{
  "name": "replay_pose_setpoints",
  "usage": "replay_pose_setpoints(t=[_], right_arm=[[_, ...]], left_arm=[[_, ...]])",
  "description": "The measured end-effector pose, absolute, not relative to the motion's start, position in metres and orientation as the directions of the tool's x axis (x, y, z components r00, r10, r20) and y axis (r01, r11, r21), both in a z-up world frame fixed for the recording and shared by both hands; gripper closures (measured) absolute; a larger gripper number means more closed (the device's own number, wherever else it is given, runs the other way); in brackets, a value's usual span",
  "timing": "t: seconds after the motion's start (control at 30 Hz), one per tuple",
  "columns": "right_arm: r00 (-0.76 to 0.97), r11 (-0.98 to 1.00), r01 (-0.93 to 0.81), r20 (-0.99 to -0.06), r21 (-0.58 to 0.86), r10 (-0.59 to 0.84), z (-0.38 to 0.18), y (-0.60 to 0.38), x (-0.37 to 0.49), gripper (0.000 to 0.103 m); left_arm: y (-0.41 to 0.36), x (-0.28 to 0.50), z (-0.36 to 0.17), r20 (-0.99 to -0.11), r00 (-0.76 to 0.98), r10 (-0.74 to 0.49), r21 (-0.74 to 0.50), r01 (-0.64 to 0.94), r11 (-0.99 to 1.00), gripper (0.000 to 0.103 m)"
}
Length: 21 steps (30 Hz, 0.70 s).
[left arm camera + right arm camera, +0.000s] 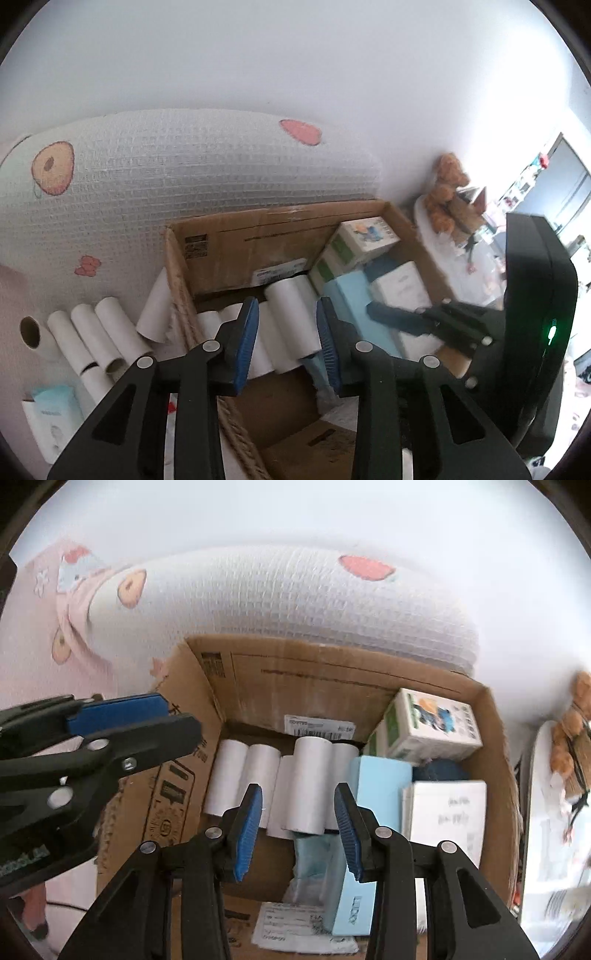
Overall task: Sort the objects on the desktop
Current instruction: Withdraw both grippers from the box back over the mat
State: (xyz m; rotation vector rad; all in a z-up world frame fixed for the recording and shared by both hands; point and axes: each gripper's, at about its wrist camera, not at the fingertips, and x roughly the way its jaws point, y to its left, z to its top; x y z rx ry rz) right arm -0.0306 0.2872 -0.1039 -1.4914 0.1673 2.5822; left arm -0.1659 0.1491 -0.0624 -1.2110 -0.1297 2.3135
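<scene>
Your two wrist views look steeply down, close above, sharing the cardboard box (280, 236) (314, 672) of rolls.

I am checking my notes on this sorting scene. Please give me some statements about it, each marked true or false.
1. White rolls lie in the box. True.
2. The bear sits in the box. False: it is outside, beyond the box's right wall.
3. Tubes lie outside the box. True: they are beside its left wall.
4. The left gripper grips a roll. False: its jaws stand apart and hold nothing.
</scene>
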Motion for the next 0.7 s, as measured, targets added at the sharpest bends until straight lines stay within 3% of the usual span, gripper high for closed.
replay_pose_setpoints(t=[0.17,0.33,0.4,0.57,0.7], right_arm=[[-0.531,-0.983,-0.180,-0.840,-0.020,0.114,-0.093,0.261,-0.020,0.066],[-0.552,-0.986,-0.162,-0.833,0.048,0.051,-0.092,0.248,-0.016,0.066],[-0.552,-0.986,-0.160,-0.831,0.033,0.062,-0.093,0.240,-0.015,0.066],[-0.557,-0.993,-0.118,-0.826,-0.022,0.084,-0.084,0.212,-0.008,0.066],[-0.583,-0.992,-0.095,-0.803,-0.080,0.121,-0.076,0.192,-0.006,0.066]], left_arm=[[0.147,-0.149,-0.058,-0.702,-0.526,0.479,-0.300,-0.392,-0.870,0.067],[0.143,-0.128,-0.061,-0.677,-0.612,0.408,-0.212,-0.370,-0.905,0.067],[0.140,-0.116,-0.061,-0.661,-0.644,0.385,-0.179,-0.363,-0.914,0.067],[0.113,-0.102,-0.063,-0.638,-0.655,0.405,-0.246,-0.325,-0.913,0.067],[0.093,-0.092,-0.059,-0.624,-0.715,0.317,-0.161,-0.279,-0.947,0.067]])
